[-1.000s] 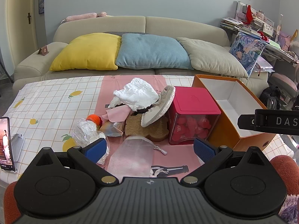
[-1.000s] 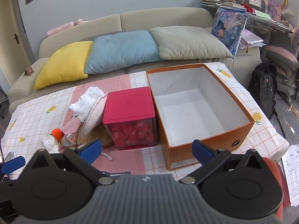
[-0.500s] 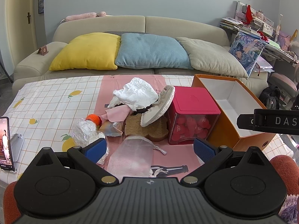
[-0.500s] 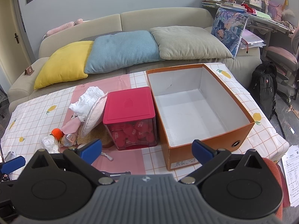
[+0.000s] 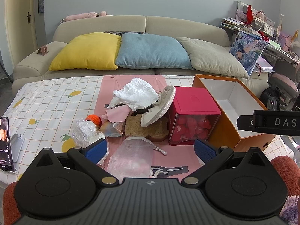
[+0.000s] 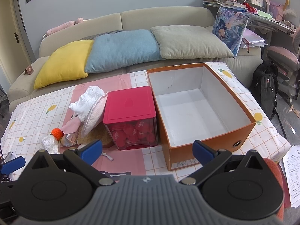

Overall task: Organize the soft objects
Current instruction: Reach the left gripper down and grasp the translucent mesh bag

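A heap of soft things lies mid-table: a crumpled white cloth [image 5: 136,94] [image 6: 87,101], a pink cloth [image 5: 117,113], a grey-white insole pad [image 5: 159,106] [image 6: 93,115], a brown toast-shaped cushion [image 5: 146,129], an orange knitted ball [image 5: 93,119] [image 6: 57,132], crumpled plastic [image 5: 84,133] and a bubble-wrap pouch [image 5: 133,155]. An open, empty orange box [image 6: 211,136] [image 5: 225,129] stands to the right. My left gripper [image 5: 150,148] is open, hovering just before the pouch. My right gripper [image 6: 148,148] is open before the box.
A red-lidded clear container [image 5: 193,120] [image 6: 131,120] of red items stands between heap and box. A phone on a stand [image 5: 5,144] is at the table's left edge. A sofa with yellow, blue and grey cushions [image 5: 150,52] lies behind. A backpack [image 6: 266,88] sits at right.
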Motion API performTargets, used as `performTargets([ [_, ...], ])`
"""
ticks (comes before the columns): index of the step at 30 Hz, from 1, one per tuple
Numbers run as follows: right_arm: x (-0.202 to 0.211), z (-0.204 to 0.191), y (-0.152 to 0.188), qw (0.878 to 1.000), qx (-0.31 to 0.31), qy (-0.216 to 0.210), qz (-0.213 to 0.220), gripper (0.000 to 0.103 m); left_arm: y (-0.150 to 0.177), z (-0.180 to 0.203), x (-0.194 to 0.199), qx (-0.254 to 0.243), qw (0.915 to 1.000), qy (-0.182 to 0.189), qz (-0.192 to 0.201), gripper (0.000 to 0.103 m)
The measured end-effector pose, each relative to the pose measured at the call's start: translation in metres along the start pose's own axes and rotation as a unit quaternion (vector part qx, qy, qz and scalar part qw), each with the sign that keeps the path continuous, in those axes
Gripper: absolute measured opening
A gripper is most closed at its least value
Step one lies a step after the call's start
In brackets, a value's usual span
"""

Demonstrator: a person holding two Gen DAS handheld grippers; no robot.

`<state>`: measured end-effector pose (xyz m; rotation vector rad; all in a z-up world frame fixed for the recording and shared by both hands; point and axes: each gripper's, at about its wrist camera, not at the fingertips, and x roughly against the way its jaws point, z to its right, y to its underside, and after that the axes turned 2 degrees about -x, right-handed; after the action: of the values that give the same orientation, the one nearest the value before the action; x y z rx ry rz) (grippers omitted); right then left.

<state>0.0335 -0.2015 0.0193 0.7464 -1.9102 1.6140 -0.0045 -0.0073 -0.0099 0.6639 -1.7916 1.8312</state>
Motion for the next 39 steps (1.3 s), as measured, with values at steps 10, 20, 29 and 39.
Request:
performTargets([
  [10,-0.003,0.000,0.000,1.000,0.002,-0.001,-0.003,0.100,-0.003,-0.006,0.005,0.015,0.9998,-0.009,0.005,0.100],
  [20,-0.021,-0.010,0.004,0.998,0.018,-0.054,-0.040,0.100,0.006,-0.046,-0.010,0.070,0.9940,0.046,-0.070,0.082],
  [29,-0.087,-0.045,0.017,0.976,0.050,-0.142,-0.156,0.076,0.014,-0.095,-0.035,0.161,0.9774,0.039,-0.131,0.080],
  [39,-0.131,-0.075,0.019,0.975,0.068,-0.131,-0.168,0.051,0.009,-0.091,-0.075,0.107,0.9819,0.075,-0.137,0.083],
])
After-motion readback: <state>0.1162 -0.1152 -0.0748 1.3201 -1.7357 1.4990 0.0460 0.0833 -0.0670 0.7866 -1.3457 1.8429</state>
